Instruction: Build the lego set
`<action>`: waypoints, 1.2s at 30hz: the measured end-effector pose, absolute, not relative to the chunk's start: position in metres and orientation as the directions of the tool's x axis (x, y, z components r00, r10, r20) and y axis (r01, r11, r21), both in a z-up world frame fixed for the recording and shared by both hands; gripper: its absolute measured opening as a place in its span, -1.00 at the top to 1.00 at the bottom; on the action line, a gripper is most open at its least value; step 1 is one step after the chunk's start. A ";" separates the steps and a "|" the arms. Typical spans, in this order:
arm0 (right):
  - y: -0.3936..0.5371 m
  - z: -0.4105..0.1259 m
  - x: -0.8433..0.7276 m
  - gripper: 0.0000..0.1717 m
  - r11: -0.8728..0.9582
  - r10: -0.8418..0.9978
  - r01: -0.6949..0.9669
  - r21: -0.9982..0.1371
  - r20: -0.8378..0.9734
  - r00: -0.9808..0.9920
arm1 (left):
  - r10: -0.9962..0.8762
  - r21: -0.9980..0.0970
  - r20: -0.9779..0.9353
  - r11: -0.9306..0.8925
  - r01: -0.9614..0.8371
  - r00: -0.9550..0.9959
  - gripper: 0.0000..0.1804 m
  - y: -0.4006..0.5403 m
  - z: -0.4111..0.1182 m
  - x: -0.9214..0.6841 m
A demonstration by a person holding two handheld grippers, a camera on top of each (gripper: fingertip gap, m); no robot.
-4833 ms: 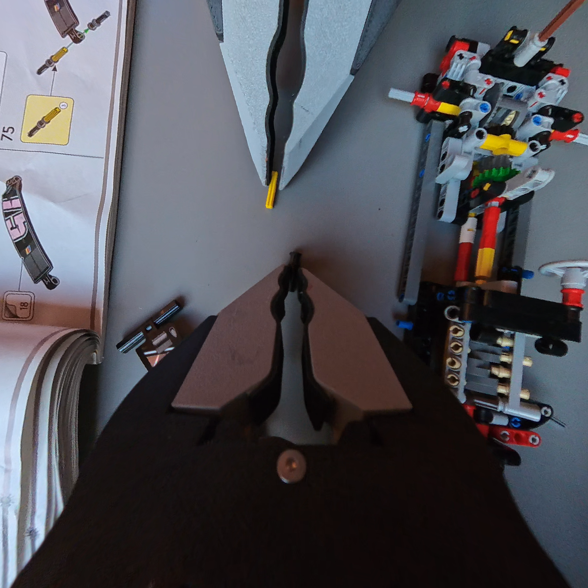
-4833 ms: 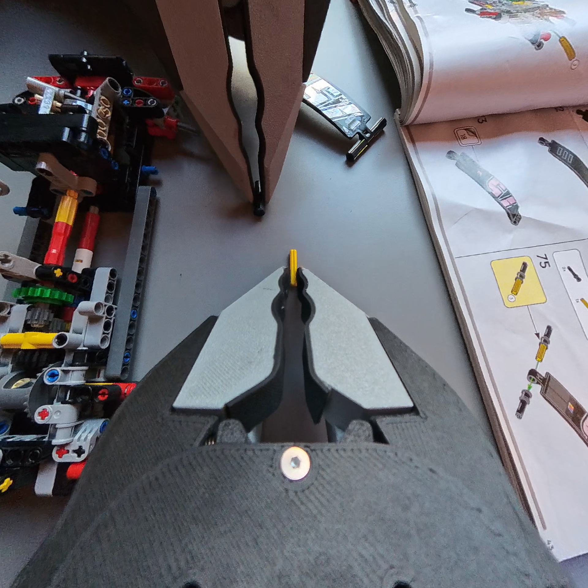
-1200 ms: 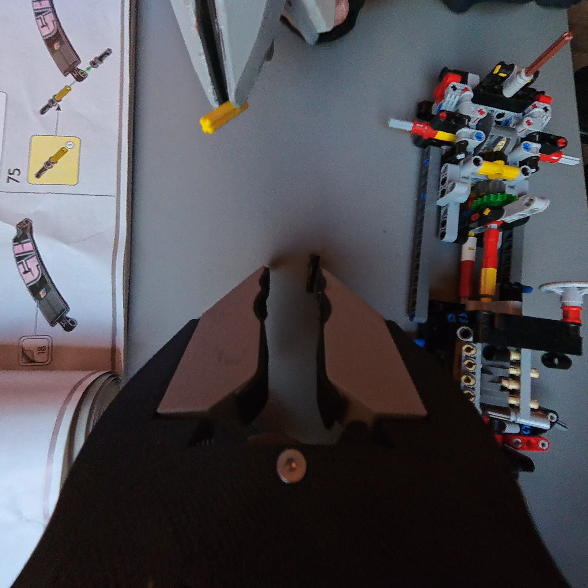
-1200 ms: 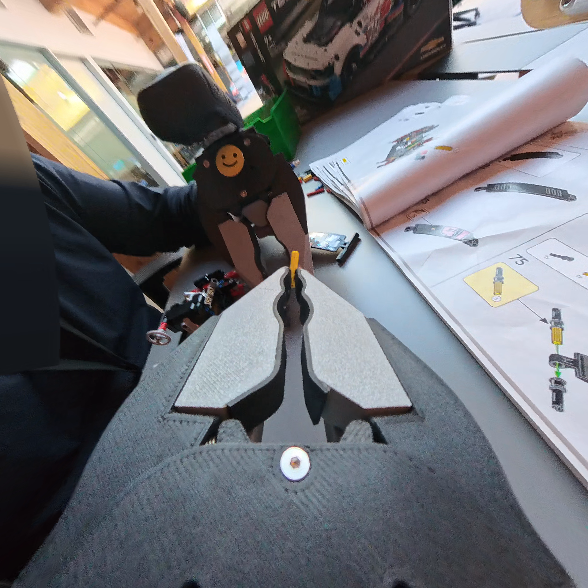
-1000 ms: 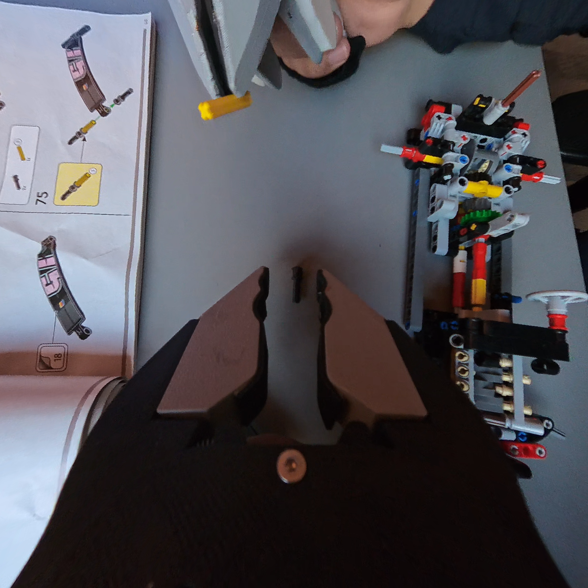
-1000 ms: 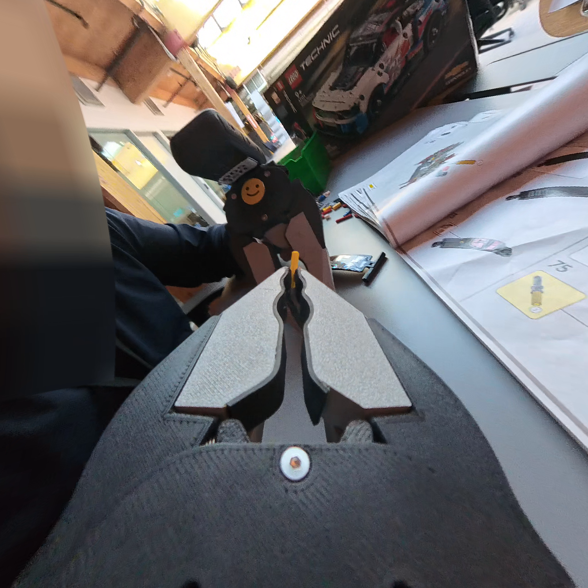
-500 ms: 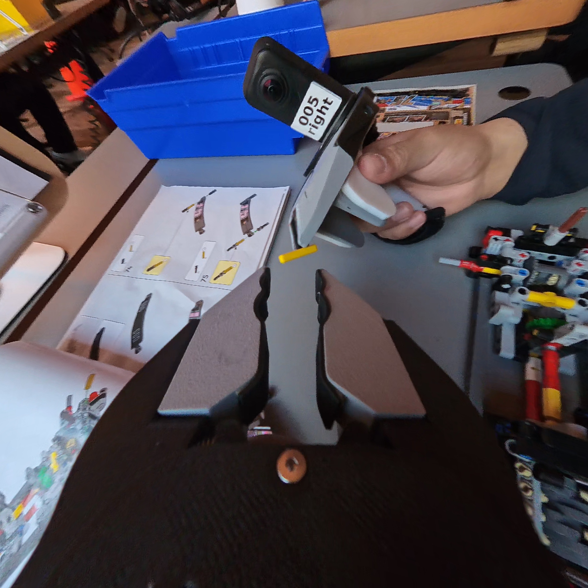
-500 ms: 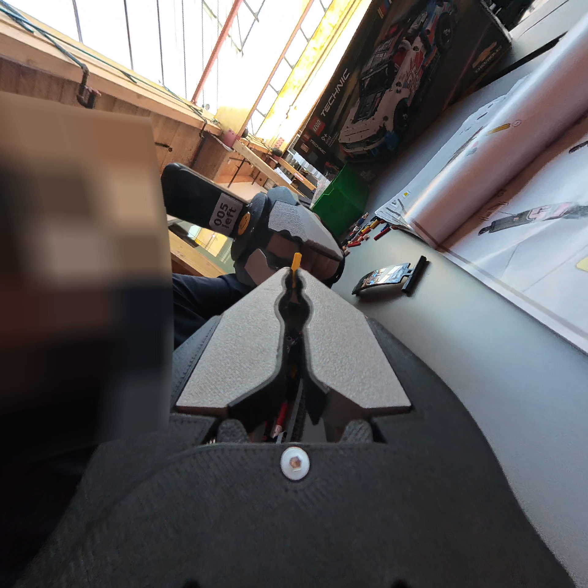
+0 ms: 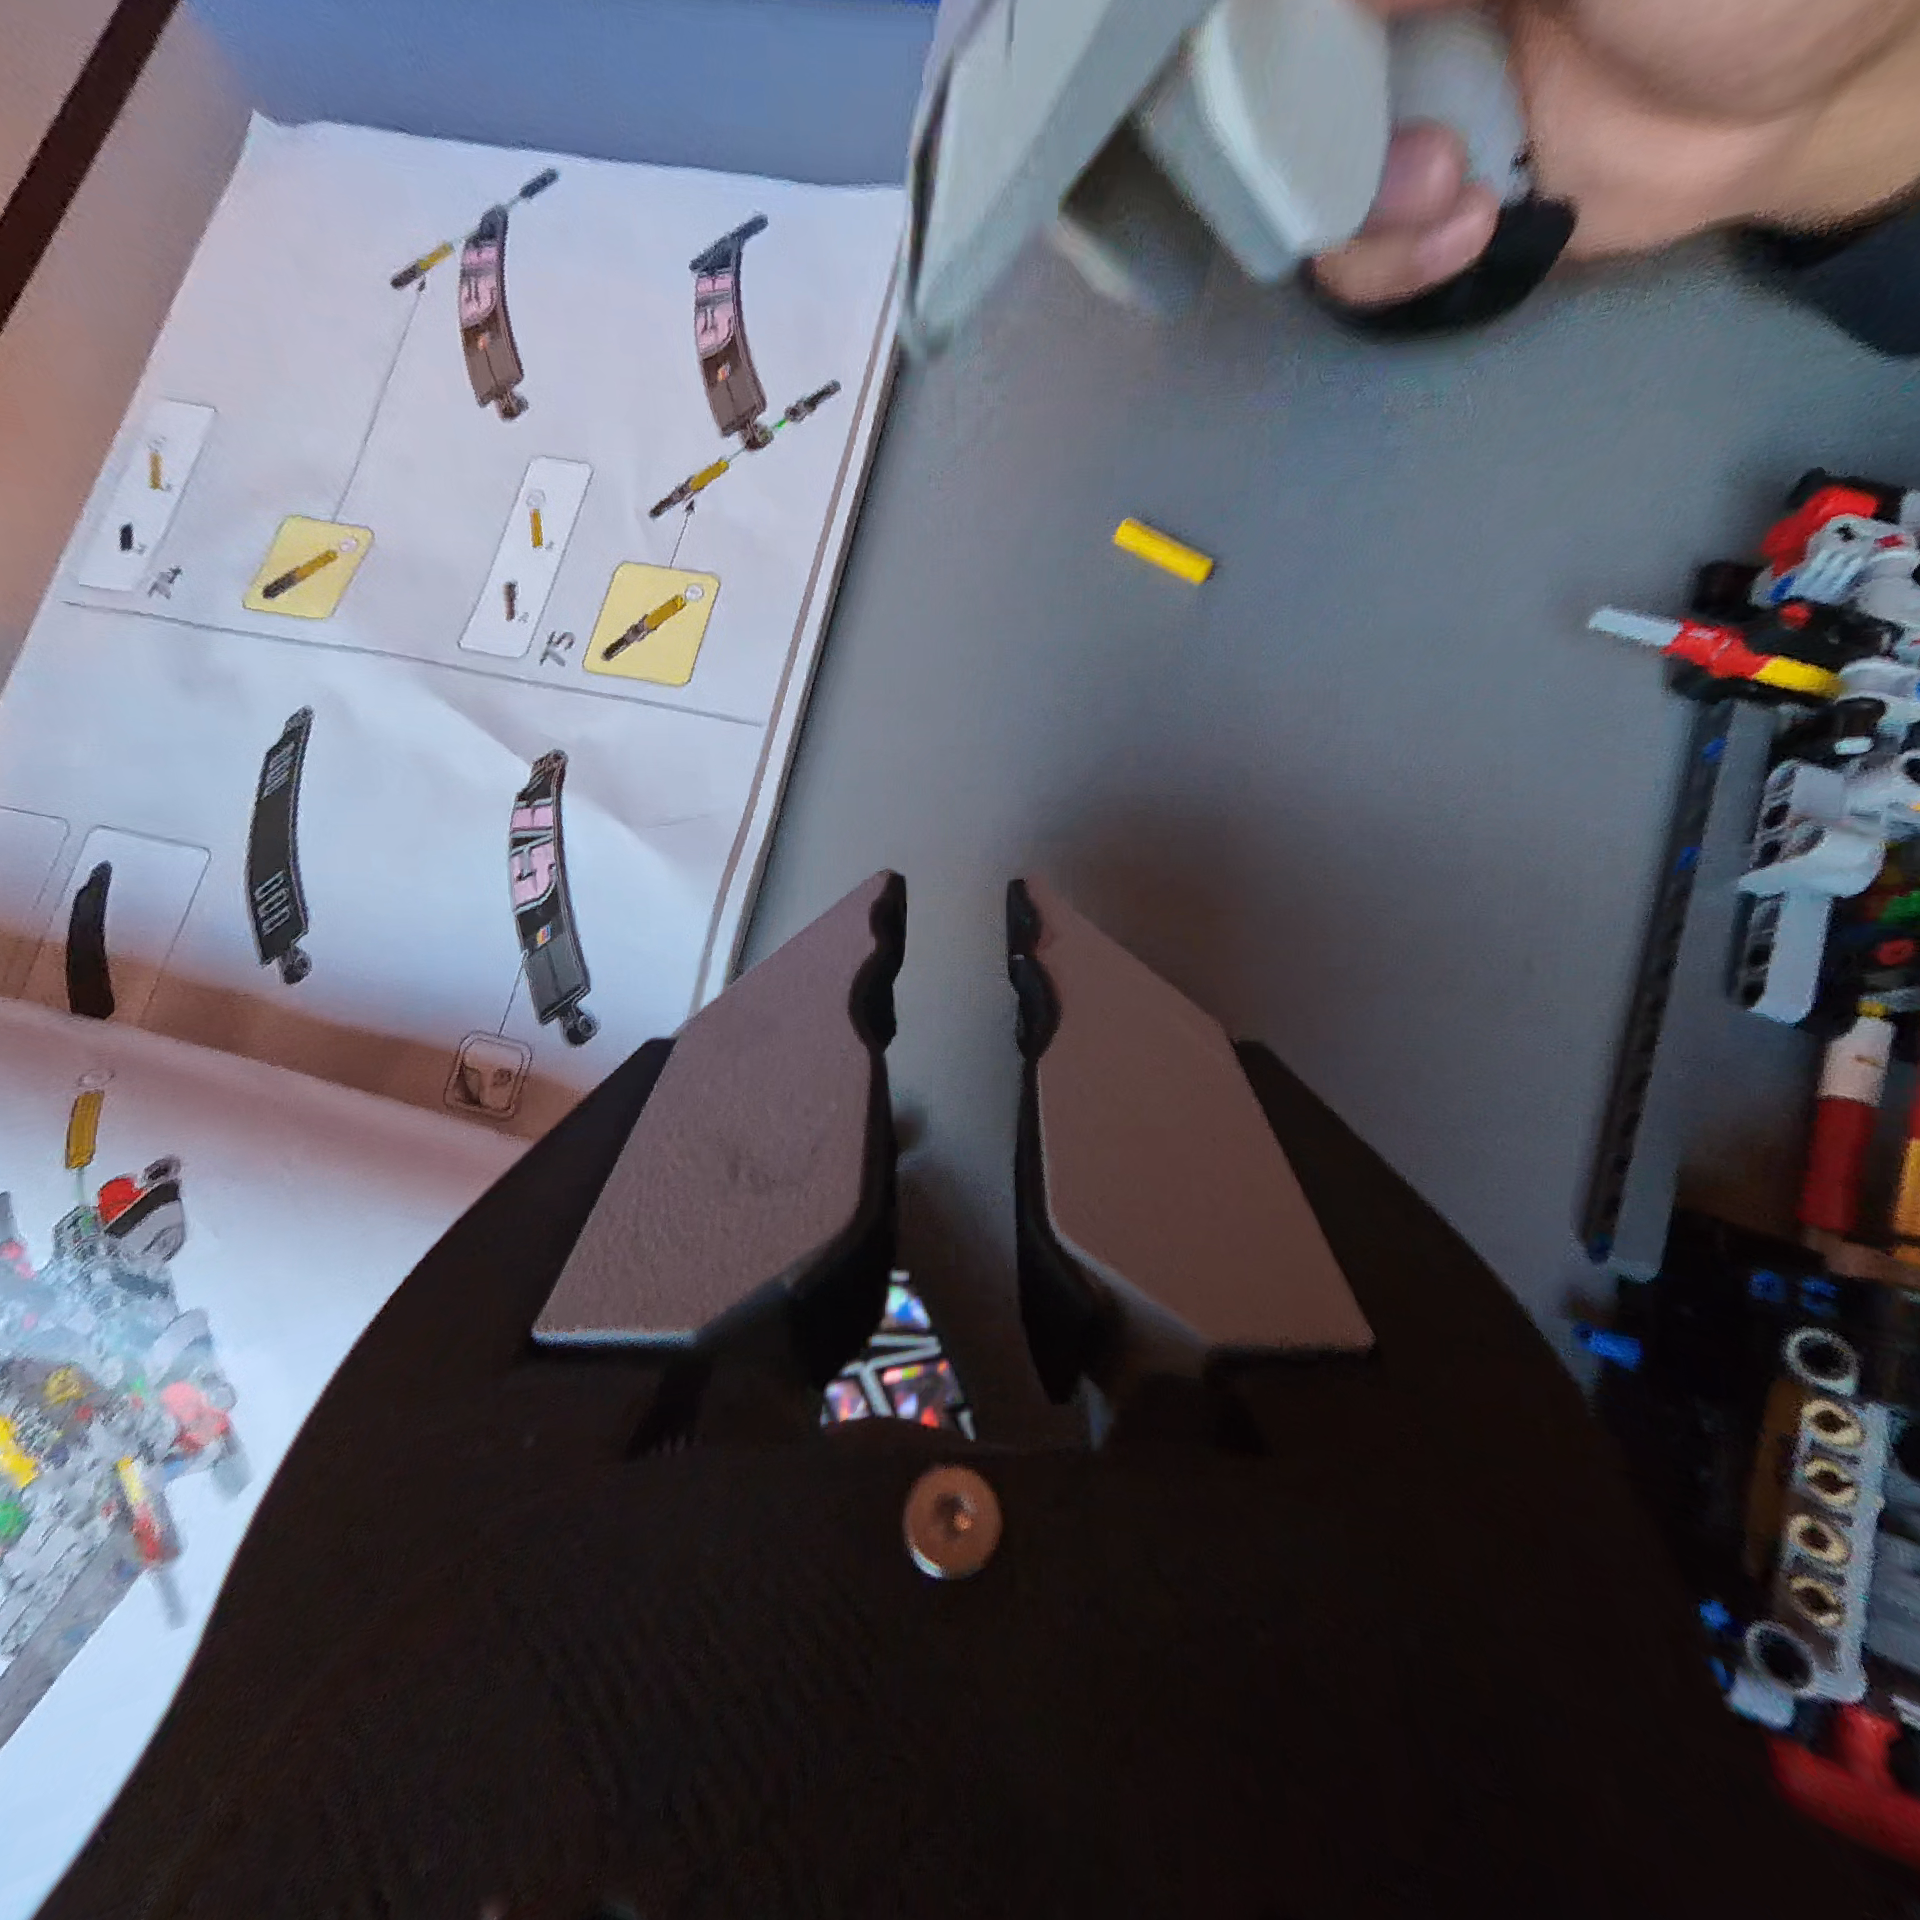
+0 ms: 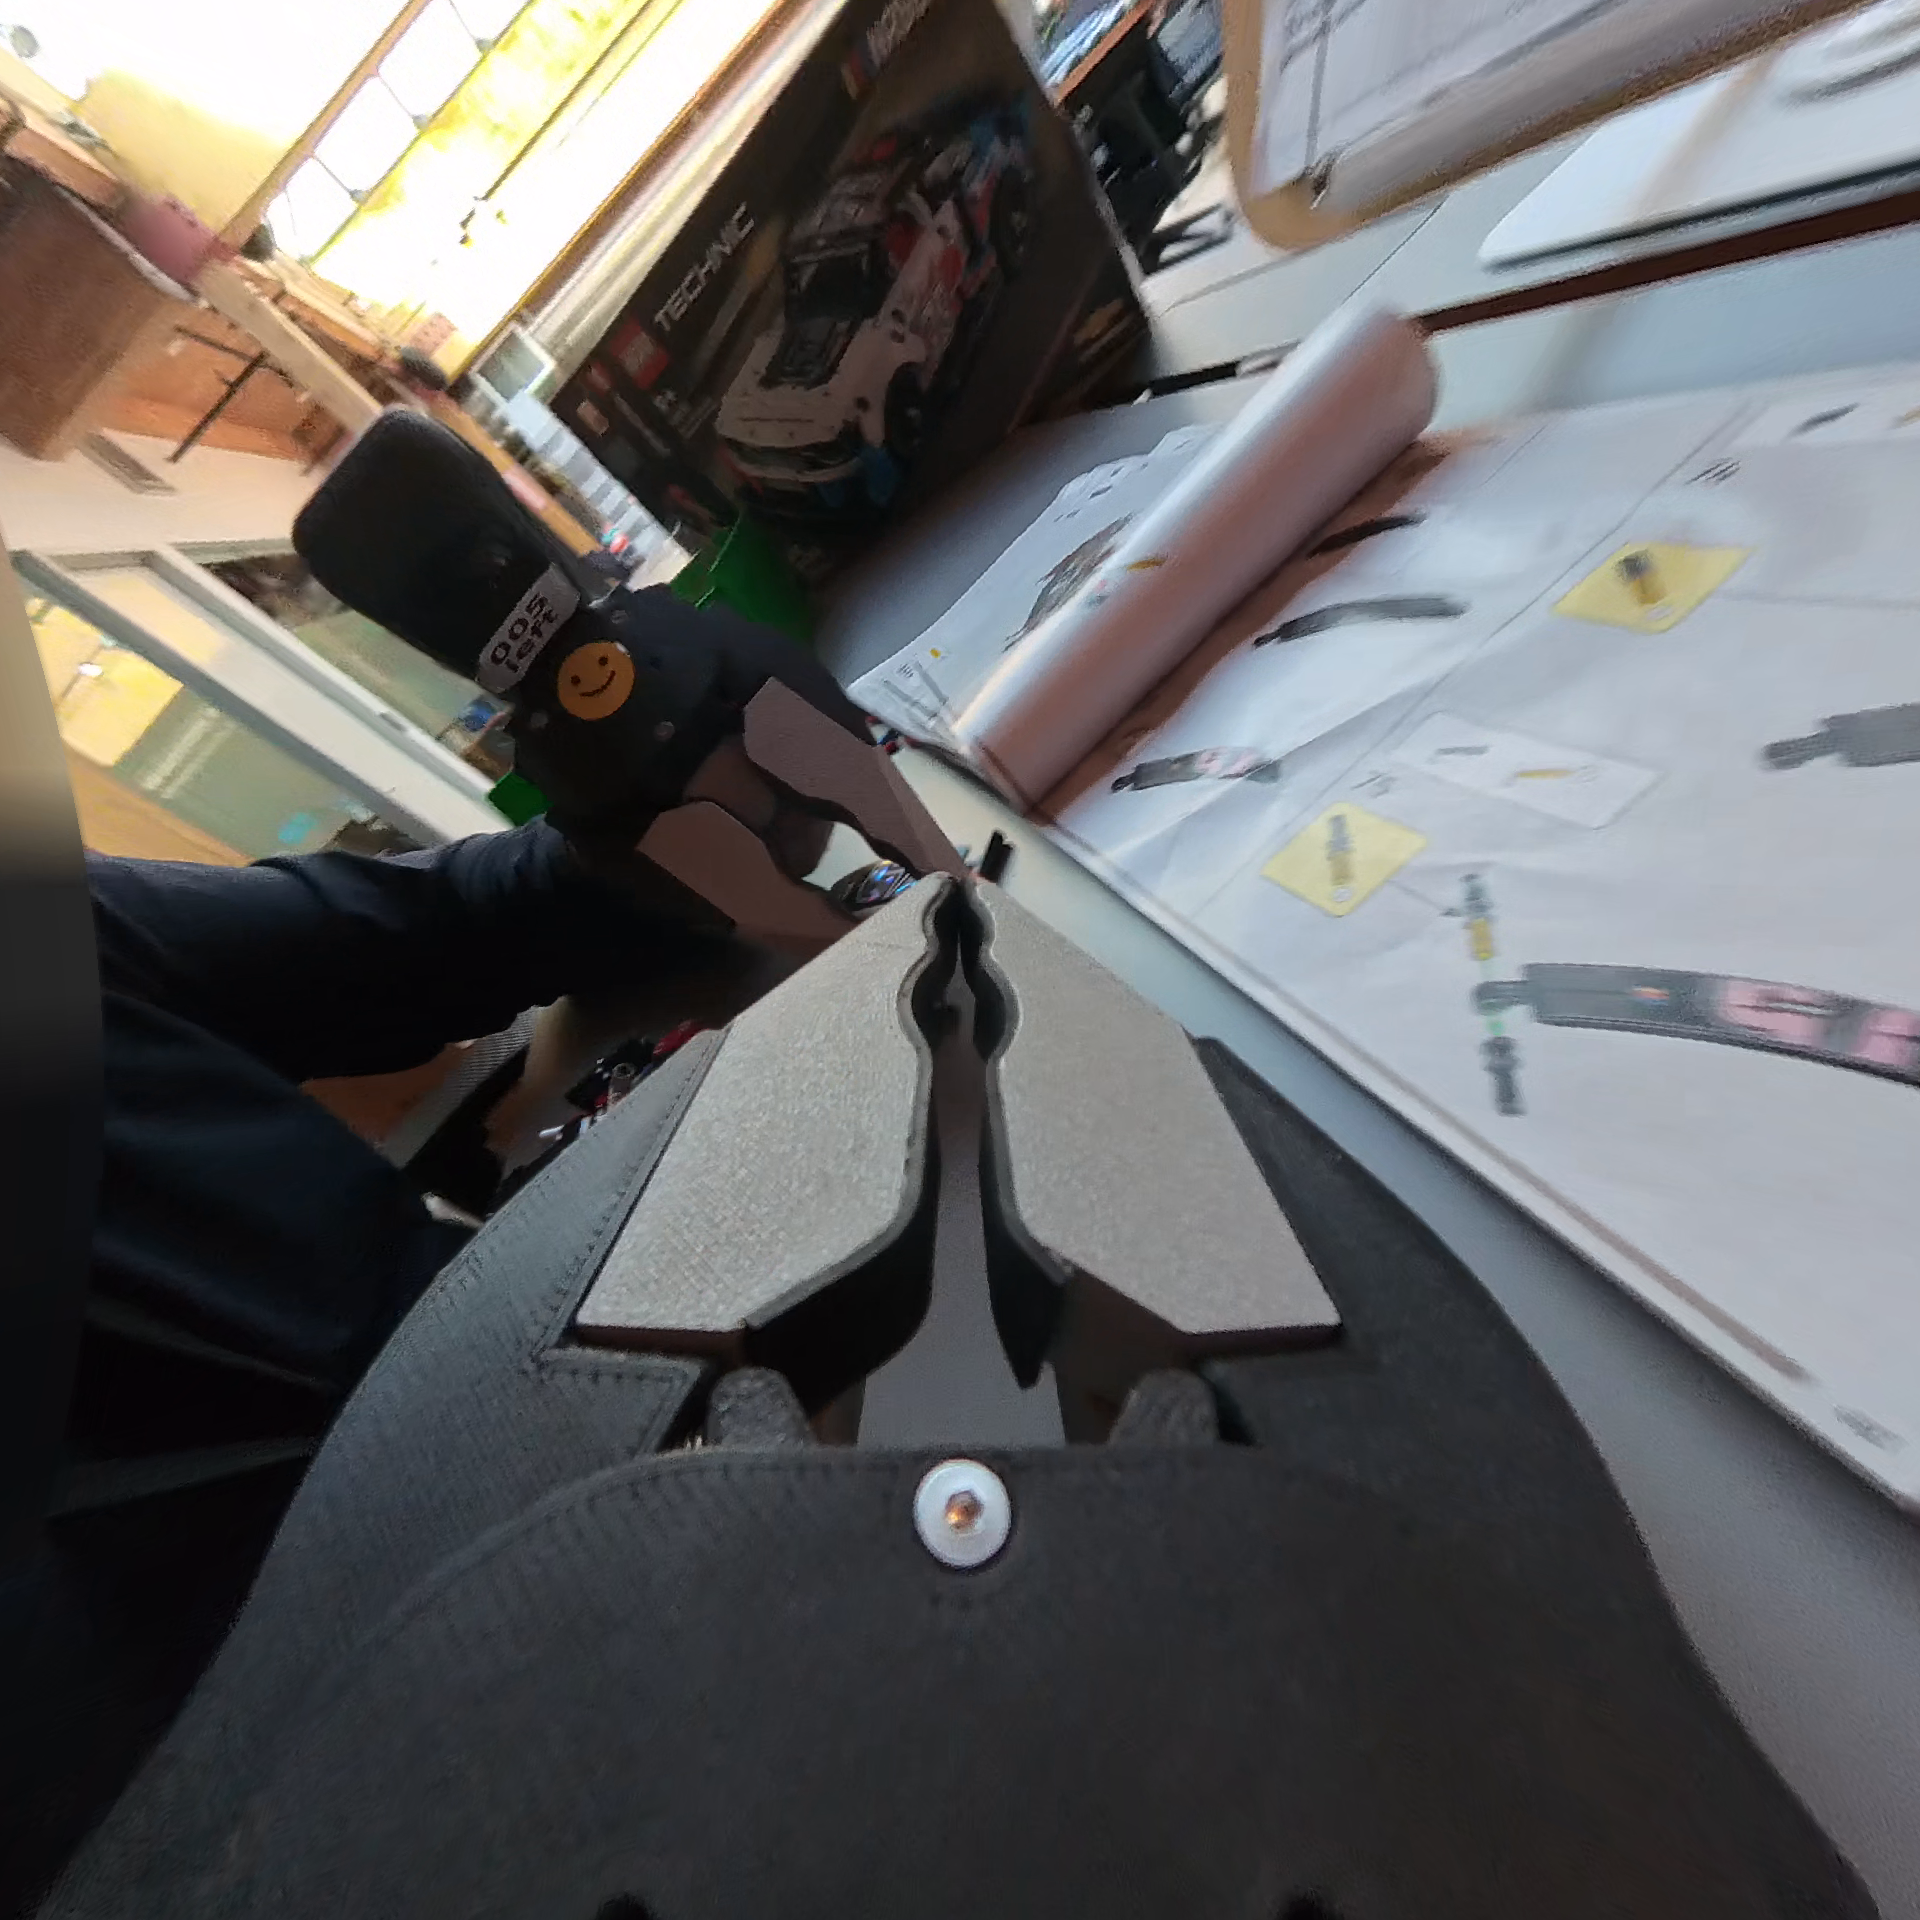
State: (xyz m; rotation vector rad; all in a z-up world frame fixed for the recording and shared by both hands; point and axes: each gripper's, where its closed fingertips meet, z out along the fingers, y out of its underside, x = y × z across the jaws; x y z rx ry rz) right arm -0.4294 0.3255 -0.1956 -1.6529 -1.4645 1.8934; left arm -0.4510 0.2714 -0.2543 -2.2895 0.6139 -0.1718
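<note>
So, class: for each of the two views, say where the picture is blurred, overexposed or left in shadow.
Left wrist view: motion blur smears the hand and grey gripper at the top; the yellow pin stays fairly crisp; the black gripper body sits in deep shadow. Right wrist view: the windows are blown out, the instruction booklet streaks with blur, the dark sleeve loses detail.

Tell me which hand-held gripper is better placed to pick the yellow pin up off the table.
Probably the left hand-held gripper: its fingers are apart with nothing between them, pointing down at the grey table, the yellow pin just ahead. The right hand-held gripper is shut and aimed across the table.
</note>
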 end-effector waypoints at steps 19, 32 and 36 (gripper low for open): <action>0.339 -0.236 -0.394 1.00 0.046 0.917 0.635 -0.771 -0.220 -0.334 | -0.553 -0.517 0.020 -0.718 -0.465 0.833 0.75 0.234 -0.275 -0.452; 0.329 -0.268 -0.371 1.00 0.191 0.890 0.751 -0.632 -0.211 -0.404 | -0.596 -0.517 0.045 -0.701 -0.491 0.802 0.74 0.230 -0.275 -0.443; 0.322 -0.271 -0.362 1.00 0.206 0.864 0.771 -0.602 -0.259 -0.432 | -0.602 -0.528 0.037 -0.689 -0.496 0.797 0.75 0.232 -0.276 -0.441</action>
